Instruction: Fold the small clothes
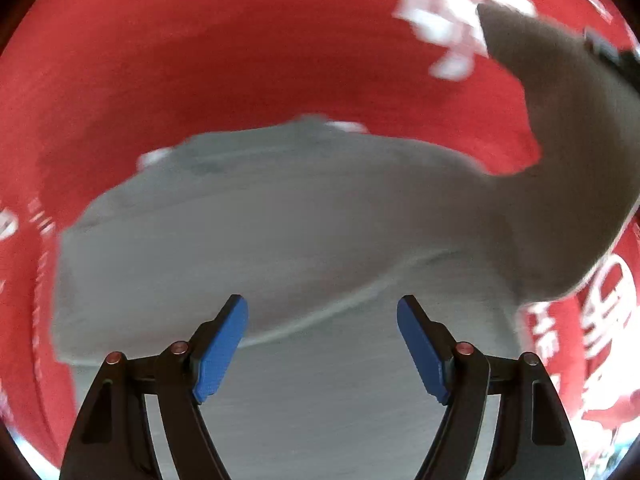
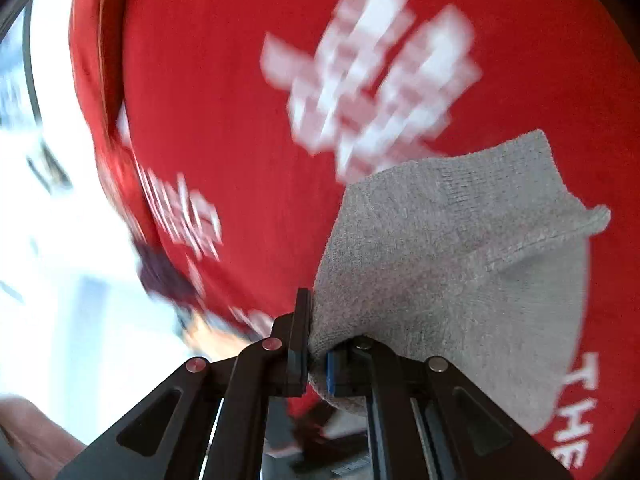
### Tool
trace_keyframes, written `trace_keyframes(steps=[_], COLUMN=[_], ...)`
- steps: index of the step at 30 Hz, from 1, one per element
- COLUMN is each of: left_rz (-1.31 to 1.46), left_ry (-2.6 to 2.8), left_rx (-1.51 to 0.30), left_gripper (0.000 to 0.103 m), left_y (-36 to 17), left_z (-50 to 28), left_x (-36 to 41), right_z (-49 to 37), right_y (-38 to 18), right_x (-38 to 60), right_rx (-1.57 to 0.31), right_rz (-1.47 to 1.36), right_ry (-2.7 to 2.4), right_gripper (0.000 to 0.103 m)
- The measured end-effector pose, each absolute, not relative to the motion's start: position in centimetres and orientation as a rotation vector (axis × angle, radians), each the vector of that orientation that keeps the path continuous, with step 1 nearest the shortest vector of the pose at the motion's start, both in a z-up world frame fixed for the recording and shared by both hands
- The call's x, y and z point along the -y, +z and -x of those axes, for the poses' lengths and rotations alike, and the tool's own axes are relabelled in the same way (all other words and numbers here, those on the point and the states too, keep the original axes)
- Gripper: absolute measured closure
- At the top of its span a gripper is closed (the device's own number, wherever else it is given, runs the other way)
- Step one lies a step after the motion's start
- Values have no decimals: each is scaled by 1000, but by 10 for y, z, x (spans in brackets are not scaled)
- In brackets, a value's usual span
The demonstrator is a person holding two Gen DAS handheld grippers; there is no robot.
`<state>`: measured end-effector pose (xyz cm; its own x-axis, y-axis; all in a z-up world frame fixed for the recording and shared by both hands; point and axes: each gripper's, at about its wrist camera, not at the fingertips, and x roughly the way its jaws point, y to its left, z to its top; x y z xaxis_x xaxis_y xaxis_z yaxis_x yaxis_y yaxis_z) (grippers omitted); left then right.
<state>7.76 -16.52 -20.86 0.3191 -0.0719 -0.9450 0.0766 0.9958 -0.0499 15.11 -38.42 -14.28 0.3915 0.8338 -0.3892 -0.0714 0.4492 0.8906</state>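
Observation:
A grey knitted garment (image 1: 280, 240) lies spread on a red cloth (image 1: 200, 60). My left gripper (image 1: 322, 344) is open, its blue pads (image 1: 220, 352) wide apart just above the grey fabric, holding nothing. One end of the garment rises at the right of the left wrist view (image 1: 580, 140). My right gripper (image 2: 316, 360) is shut on that grey garment (image 2: 460, 264), pinching its edge and holding it lifted above the red cloth (image 2: 224, 120). Both views are motion-blurred.
The red cloth carries white printed lettering (image 2: 372, 80) and covers the whole work surface. Its edge (image 2: 100, 120) falls off at the left of the right wrist view, with a bright blurred room beyond.

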Motion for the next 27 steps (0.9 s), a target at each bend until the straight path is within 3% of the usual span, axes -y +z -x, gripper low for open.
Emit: trace_keyframes(steps=[6,11,13,15,19,20,22,23,27], left_rz=[92,151,172,191,227,233,247,258,276], left_ry=[157,218,210,202,184,179,178,177,187], left_rx=[-1241,-1295,-1294,-1290,-1288,-1285,-1276,-1270,-1240], left_gripper=[25,25,25,25,25,25,25,25,25], left_y=[-217,-229,-229,-228,-228,-227,-226,-224,-218], left_z=[-60,-51,-45,-49,-46,-45,-48,-48,-48], left_x=[55,2,-8,-11,-25,-26,-37,-41,-64], right_z=[-151,-135,-132,-130,-139,-141,-150,-153,-154], right_y=[-179,-231,-239,-233,-230,-234,-241,-238,-196], right_x=[233,170,173,188,228,230,234,229,170], right_rx=[-1242,-1439,-1461,-1419,-1342,-1348,-1357,-1345,-1223], right_rz=[-571,-340,-371,-489,-711,-747,-828,-811,-578], right_ry=[706,601,564,543,422,391,347,335,510], right_gripper=[93,90,76,49,48,49,85,97,97])
